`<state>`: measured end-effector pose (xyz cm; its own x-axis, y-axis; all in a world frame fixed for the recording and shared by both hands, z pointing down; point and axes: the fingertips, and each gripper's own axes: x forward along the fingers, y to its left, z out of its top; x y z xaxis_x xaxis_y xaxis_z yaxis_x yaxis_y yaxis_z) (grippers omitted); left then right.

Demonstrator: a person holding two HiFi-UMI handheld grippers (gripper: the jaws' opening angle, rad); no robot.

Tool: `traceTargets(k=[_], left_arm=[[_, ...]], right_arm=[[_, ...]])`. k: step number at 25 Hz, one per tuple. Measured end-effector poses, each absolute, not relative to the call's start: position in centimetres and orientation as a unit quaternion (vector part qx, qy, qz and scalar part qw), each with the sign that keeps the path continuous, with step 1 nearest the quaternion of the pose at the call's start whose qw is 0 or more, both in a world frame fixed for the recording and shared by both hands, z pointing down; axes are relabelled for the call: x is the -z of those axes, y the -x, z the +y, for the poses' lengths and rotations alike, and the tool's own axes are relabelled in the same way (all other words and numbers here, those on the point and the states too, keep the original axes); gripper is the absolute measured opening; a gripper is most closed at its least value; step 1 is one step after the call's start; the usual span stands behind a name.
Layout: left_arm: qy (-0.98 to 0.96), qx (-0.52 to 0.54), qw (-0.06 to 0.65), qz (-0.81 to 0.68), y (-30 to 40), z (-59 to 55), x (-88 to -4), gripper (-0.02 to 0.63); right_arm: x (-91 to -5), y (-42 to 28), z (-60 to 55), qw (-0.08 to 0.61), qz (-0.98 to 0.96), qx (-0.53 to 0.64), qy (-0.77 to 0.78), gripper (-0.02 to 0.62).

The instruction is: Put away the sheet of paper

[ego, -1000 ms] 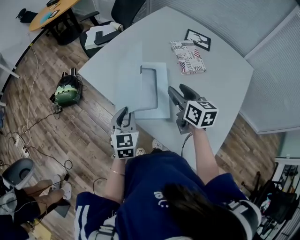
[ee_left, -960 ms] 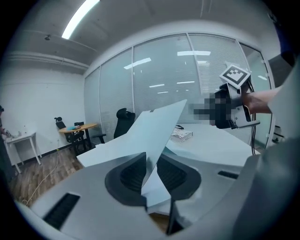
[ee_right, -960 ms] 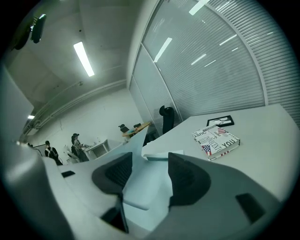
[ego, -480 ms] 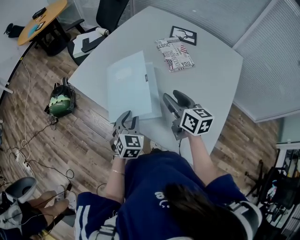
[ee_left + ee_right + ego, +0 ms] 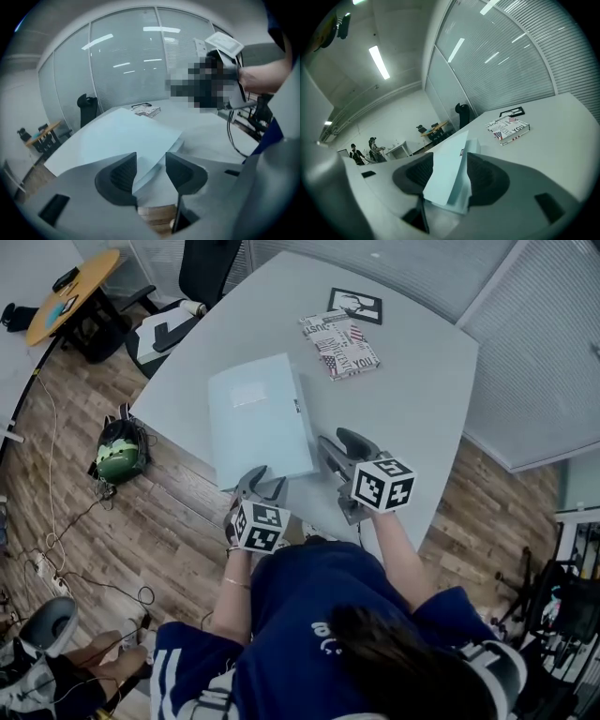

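A pale blue folder (image 5: 258, 413) lies closed on the grey table (image 5: 412, 381), near its front edge. No loose sheet of paper shows; whatever is inside the folder is hidden. My left gripper (image 5: 262, 482) sits at the folder's near edge. Its jaws are opening, and in the left gripper view (image 5: 151, 161) the folder's (image 5: 117, 136) edge lies just ahead, untouched by the pads. My right gripper (image 5: 335, 442) is at the folder's near right corner. In the right gripper view (image 5: 449, 173) that corner (image 5: 447, 187) stands between the jaws, pinched.
A printed book (image 5: 339, 345) and a black framed picture (image 5: 354, 306) lie at the table's far side. Off the left edge are an office chair (image 5: 164, 324), a green backpack (image 5: 117, 448) on the wood floor and a round wooden table (image 5: 70, 296).
The folder was open a second ago; its cover has swung down and now lies shut. The left gripper's jaws have spread apart at the near edge. The right gripper stays at the corner.
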<state>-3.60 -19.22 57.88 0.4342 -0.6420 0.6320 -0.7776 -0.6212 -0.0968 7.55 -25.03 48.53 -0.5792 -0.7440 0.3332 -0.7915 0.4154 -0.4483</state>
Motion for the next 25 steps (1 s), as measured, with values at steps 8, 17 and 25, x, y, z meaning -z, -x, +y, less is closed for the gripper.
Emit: traceTargets(k=[8,17,25], left_arm=[[-0.848,-0.194,0.262,-0.417,3.7,-19.9,-56.3,0.187],[-0.827,-0.092,0.304,-0.463,5.1,-21.2,-53.5,0.186],[-0.828,-0.054,0.258,-0.496,5.9,-20.8,-50.6,0.183]], right_arm=[[-48.8,-6.9,-24.7,0.054,-0.849,-0.276,-0.448,0.233],[-47.9,-5.3,-23.7,0.061,-0.867,-0.24,-0.431,0.233],[-47.0,-4.4,-22.4,0.051,-0.878,-0.219,-0.422,0.233]])
